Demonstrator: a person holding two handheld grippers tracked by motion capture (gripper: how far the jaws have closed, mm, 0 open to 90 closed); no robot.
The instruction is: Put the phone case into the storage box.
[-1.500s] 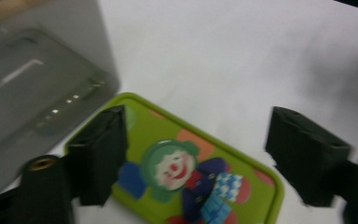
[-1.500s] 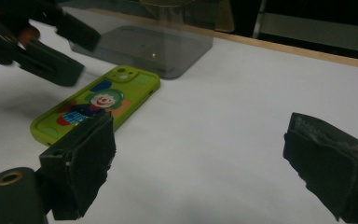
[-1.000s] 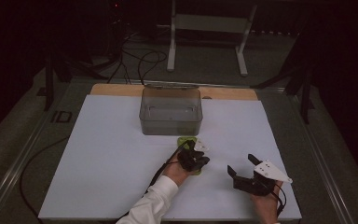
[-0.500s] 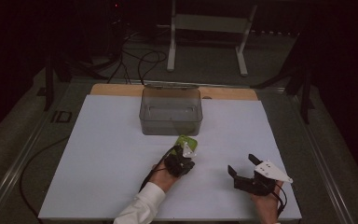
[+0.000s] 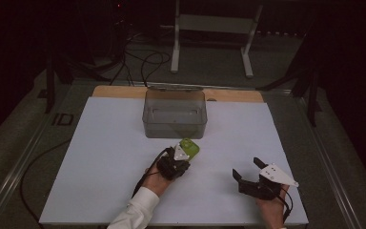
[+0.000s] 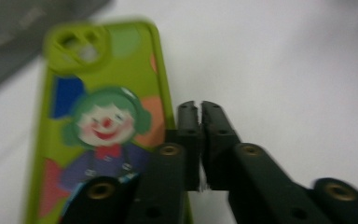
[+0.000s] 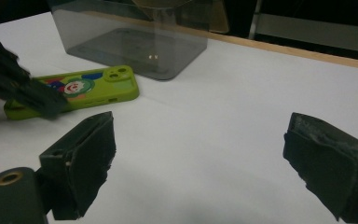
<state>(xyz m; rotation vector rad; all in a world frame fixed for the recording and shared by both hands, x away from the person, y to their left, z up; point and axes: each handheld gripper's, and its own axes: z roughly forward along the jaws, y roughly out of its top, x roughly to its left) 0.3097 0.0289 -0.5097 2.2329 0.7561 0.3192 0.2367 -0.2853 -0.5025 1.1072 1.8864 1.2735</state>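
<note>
My left gripper (image 6: 200,112) is almost pressed together, just beside the green phone case (image 6: 98,126), pinching nothing; it just opened slightly.

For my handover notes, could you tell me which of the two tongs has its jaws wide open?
The right tongs, near the mat's right edge, stand wide open and empty. The left tongs, beside the green phone case, are nearly closed.

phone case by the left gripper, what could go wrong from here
1. The left gripper has its jaws almost shut beside the green phone case, at its edge rather than around it. A push from there may just slide the case over the smooth white table without gripping it.
2. The clear box stands just beyond the case, so a shove forward could knock the case against its wall.
3. The right gripper waits open and apart, too far off to steady anything.
</note>
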